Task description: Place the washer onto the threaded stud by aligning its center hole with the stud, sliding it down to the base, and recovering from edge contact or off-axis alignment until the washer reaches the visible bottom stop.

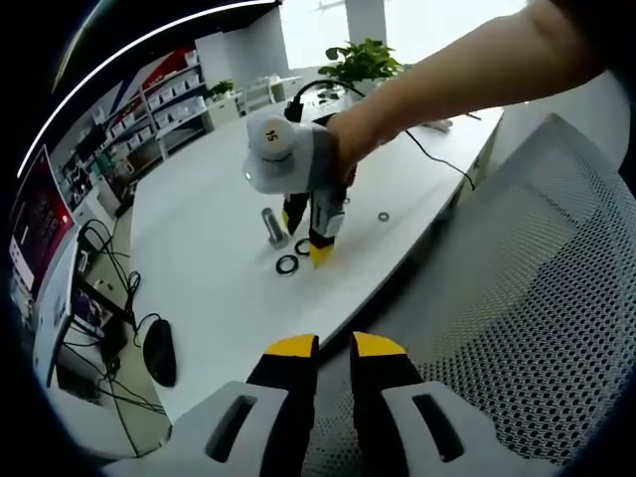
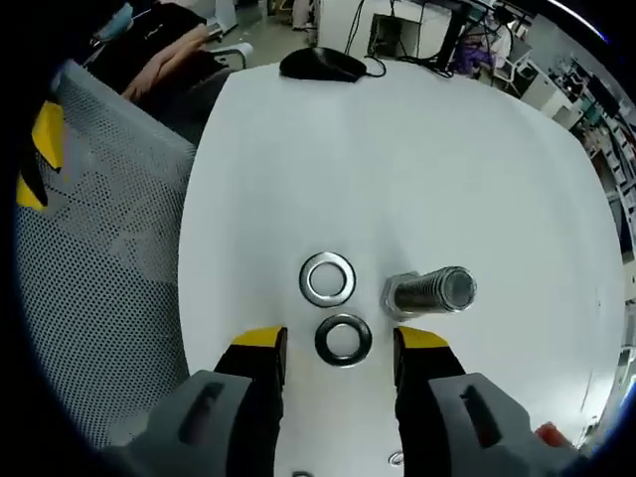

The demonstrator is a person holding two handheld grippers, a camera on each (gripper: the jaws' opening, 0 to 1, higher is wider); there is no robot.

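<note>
On the white table (image 2: 417,149) two washers lie flat side by side, with the threaded stud (image 2: 430,292) standing just to their right. The nearer washer (image 2: 344,339) sits between the jaws of the right gripper (image 2: 341,350), which stand wide apart on either side of it without touching. It looks a thin, stiff steel ring, light and smooth, so I'd judge it slippery and awkward to lift off a flat top; pinching across its outer rim, edge to edge, seems the surest hold. It is dark and shiny with a broad centre hole. The farther washer (image 2: 328,278) is brighter, silvery, just beyond the first. The stud is bright metal, hex base on the table, threads running up to a flat top, close beside both rings but apart from them.

The left gripper (image 1: 333,350) hangs back over a mesh chair (image 1: 556,288), its jaws nearly together with only a slim gap and nothing between them
</note>
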